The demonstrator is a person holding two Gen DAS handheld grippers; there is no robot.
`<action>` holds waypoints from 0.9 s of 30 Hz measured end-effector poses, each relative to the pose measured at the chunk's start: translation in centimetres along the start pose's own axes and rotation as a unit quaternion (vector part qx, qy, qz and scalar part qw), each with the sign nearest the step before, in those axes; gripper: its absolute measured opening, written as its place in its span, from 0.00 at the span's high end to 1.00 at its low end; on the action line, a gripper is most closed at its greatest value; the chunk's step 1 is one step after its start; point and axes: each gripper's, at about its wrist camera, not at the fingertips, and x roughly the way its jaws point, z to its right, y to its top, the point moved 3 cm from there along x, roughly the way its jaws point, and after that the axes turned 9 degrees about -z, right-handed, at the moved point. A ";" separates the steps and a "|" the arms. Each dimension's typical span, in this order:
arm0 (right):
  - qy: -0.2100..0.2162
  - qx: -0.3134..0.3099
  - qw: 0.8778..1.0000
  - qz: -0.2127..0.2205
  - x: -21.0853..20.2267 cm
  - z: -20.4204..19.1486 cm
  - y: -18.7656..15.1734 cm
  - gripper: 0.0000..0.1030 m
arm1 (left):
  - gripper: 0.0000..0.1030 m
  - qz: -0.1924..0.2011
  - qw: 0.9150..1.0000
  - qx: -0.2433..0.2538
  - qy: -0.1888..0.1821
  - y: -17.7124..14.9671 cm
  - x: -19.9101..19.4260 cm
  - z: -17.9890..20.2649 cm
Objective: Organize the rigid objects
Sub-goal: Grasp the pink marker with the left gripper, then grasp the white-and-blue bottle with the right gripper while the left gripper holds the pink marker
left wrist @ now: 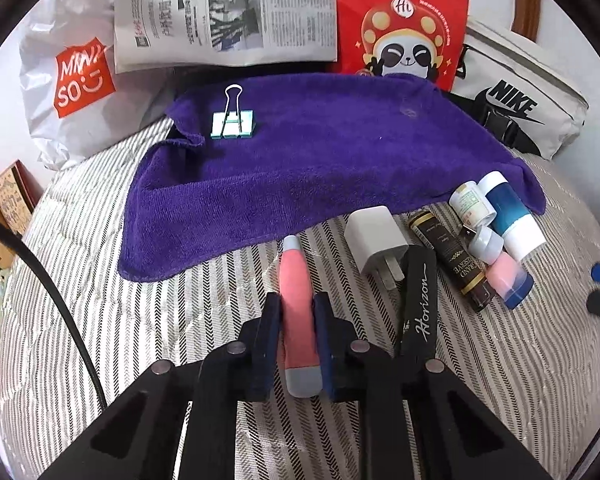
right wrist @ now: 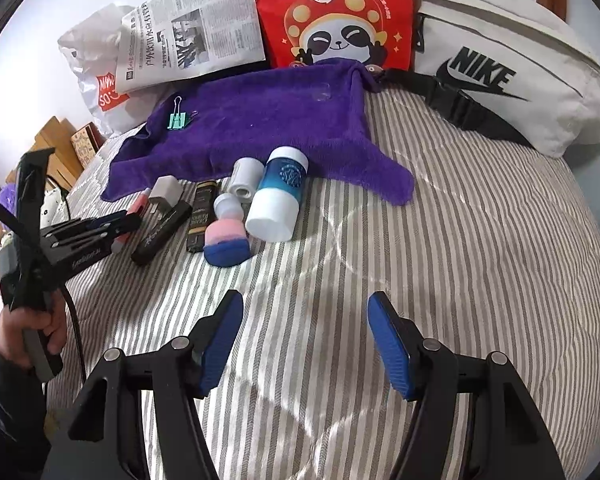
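Pink tube (left wrist: 298, 300) lies clamped between the left tool (left wrist: 297, 306) pads; right tool (right wrist: 306, 344) gapes half-open, empty.

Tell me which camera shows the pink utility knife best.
The left wrist view: the pink utility knife lies lengthwise mid-frame, clamped between the left gripper pads on the striped bedspread. The right wrist view shows only bits of it, mostly hidden behind that gripper.

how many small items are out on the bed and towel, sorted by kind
Bottles and tubes: 5 — blue-white bottle, small white bottle, pink-blue bottle, dark tube, pink tube
Charger plug: 1
Black case: 1
Binder clip: 1
Total: 8
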 end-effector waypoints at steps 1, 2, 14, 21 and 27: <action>0.000 -0.002 1.000 0.002 0.1 -0.1 0.4 0.37 | 0.83 0.004 1.000 0.000 0.000 -0.1 0.0 0.0; 0.001 -0.004 1.000 0.007 0.1 -0.2 0.8 0.37 | 0.83 0.010 1.000 -0.001 -0.001 -0.2 0.0 -0.1; 0.006 -0.016 0.999 0.036 3.1 -1.6 5.9 0.47 | 0.83 0.013 1.000 -0.016 -0.024 -0.4 -0.1 -0.7; 0.015 -0.026 0.999 0.017 6.6 -2.3 6.7 0.58 | 0.83 0.013 1.000 -0.015 -0.023 -0.3 0.0 -0.7; -0.041 -0.067 0.996 0.048 7.2 -3.5 5.8 0.60 | 0.83 0.014 0.999 -0.016 -0.024 -0.4 0.0 -0.7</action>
